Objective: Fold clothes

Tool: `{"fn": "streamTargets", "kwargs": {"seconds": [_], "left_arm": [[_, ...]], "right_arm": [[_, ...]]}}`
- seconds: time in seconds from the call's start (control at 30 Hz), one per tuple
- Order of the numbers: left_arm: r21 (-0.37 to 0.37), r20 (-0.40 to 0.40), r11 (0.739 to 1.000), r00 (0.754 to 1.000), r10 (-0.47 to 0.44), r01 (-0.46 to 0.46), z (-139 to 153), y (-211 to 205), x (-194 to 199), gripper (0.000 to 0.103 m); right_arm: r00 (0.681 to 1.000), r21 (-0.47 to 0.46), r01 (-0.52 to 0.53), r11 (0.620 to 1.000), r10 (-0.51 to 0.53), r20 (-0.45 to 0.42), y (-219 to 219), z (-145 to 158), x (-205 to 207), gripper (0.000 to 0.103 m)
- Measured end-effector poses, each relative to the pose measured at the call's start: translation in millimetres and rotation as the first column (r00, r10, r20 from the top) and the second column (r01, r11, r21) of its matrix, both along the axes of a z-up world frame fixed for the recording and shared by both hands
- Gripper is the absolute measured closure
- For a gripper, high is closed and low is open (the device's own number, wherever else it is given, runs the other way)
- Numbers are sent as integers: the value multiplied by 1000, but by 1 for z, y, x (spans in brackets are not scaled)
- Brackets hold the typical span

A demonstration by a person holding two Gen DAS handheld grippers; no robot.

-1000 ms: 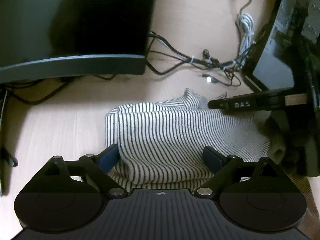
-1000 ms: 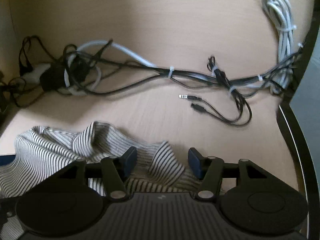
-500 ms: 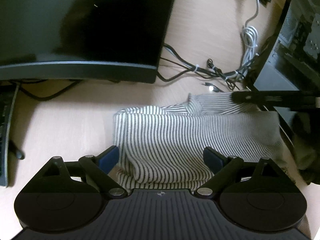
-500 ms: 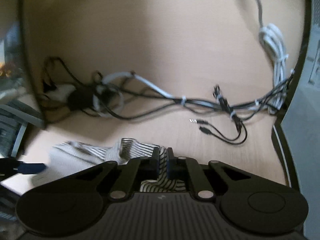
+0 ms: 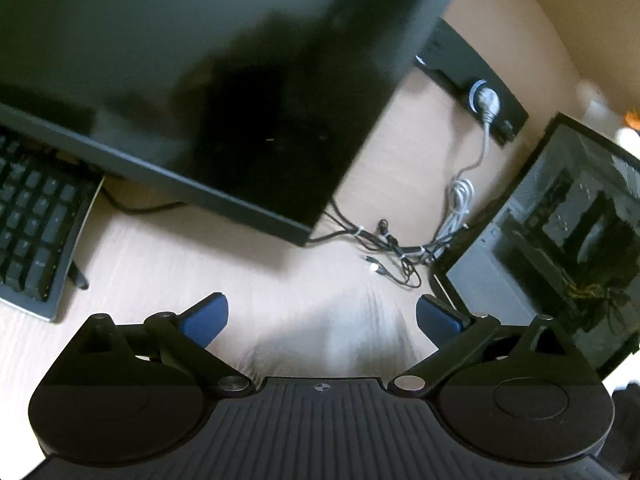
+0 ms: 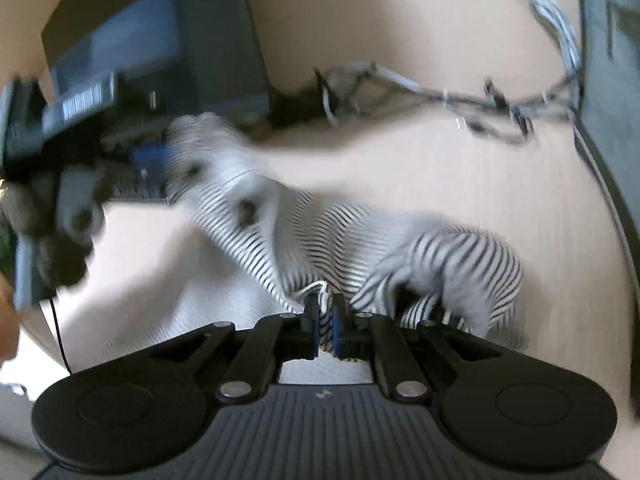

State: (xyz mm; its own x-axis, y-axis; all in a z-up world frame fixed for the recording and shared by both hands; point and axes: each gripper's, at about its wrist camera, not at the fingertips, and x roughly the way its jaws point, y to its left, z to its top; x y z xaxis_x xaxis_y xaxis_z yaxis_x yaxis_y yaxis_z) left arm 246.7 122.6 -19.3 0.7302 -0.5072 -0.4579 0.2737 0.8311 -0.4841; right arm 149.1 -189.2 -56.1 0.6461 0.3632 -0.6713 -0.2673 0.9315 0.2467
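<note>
A black-and-white striped garment (image 6: 440,256) lies bunched on the light wooden desk (image 6: 460,184). My right gripper (image 6: 326,320) is shut on a fold of it near a white cord, and the cloth stretches up to the left, blurred. There one blue pad (image 6: 150,158) of the left gripper shows beside the cloth. In the left wrist view my left gripper (image 5: 320,316) has its jaws opening wide. The garment (image 5: 360,332) is a grey blur low between the fingers, and neither pad presses on it.
A large black monitor (image 5: 200,80) hangs over the desk, with a keyboard (image 5: 32,224) at the left. Tied cables (image 5: 392,244) and a power strip (image 5: 480,96) lie behind. A glass-sided computer case (image 5: 560,240) stands right. A dark fuzzy sleeve (image 6: 52,216) is at left.
The right gripper closed on a fold of the striped garment and swept sideways with it. The left gripper rose, rolled and widened, and the garment slipped low in its view.
</note>
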Motion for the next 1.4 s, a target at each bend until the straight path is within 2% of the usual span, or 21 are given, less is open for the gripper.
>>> {"fn": "streamTargets", "kwargs": {"seconds": [0.13,0.17,0.2,0.27,0.33,0.43,0.5,0.57,0.67,0.73,0.83,0.9,1.0,1.03,1.17,1.3,1.37,1.4], "left_arm": [[91,-6,996,1000,-26,27,3,-24,-1,1],[118,-9,992,999,-37,38,2,-30,-3,4],[152,-10,987,998,-55,56,1,-35,-6,17],[212,-13,974,997,-82,83,-1,-40,-14,35],[262,-16,959,995,-102,103,-2,-40,-23,36],[283,-23,952,994,-110,112,0,-36,-29,35],[269,-66,955,991,-113,126,-3,-31,-30,30],[254,-116,958,987,-110,136,-8,-26,-31,24],[261,-169,955,981,-99,141,-17,-24,-32,23],[290,-194,946,977,-92,147,-25,-22,-34,26],[308,-252,941,966,-60,139,-42,-14,-33,24],[303,-270,945,962,-42,127,-47,-9,-33,21],[290,-242,950,969,-46,117,-38,-6,-34,23],[282,-229,952,972,-51,116,-34,-5,-35,24],[120,-252,982,961,-112,146,-22,2,-33,18],[127,-306,981,946,-104,149,-34,-4,-30,17],[122,-319,979,941,-115,161,-40,-8,-30,19],[119,-321,979,939,-122,168,-43,-10,-31,24]], "right_arm": [[1000,21,21,1000,-21,11,-10,-6,-17,97],[1000,7,17,1000,-17,19,-10,-2,-20,97],[1000,-7,12,1000,-12,27,-10,1,-22,97],[997,-21,-17,1000,19,79,-8,16,-35,96],[989,11,-31,999,29,144,-15,33,-47,95],[973,43,41,998,-50,225,-33,56,-52,81],[961,42,120,992,-127,245,-43,59,-47,60],[960,4,201,980,-198,196,-50,44,-35,53],[960,-51,270,962,-265,90,-54,14,-21,53],[966,-60,259,964,-258,33,-53,-5,-22,53],[969,-94,247,964,-246,24,-51,-6,-27,51],[970,-113,245,963,-243,27,-51,-4,-30,45],[966,-97,258,961,-257,25,-54,0,-29,44],[965,-59,261,963,-261,17,-55,1,-30,44],[962,70,273,959,-273,-20,-60,2,-31,43],[964,73,264,962,-260,-57,-53,-9,-26,43],[966,63,253,965,-249,-65,-47,-16,-25,42],[968,58,247,967,-243,-69,-44,-19,-24,42]]}}
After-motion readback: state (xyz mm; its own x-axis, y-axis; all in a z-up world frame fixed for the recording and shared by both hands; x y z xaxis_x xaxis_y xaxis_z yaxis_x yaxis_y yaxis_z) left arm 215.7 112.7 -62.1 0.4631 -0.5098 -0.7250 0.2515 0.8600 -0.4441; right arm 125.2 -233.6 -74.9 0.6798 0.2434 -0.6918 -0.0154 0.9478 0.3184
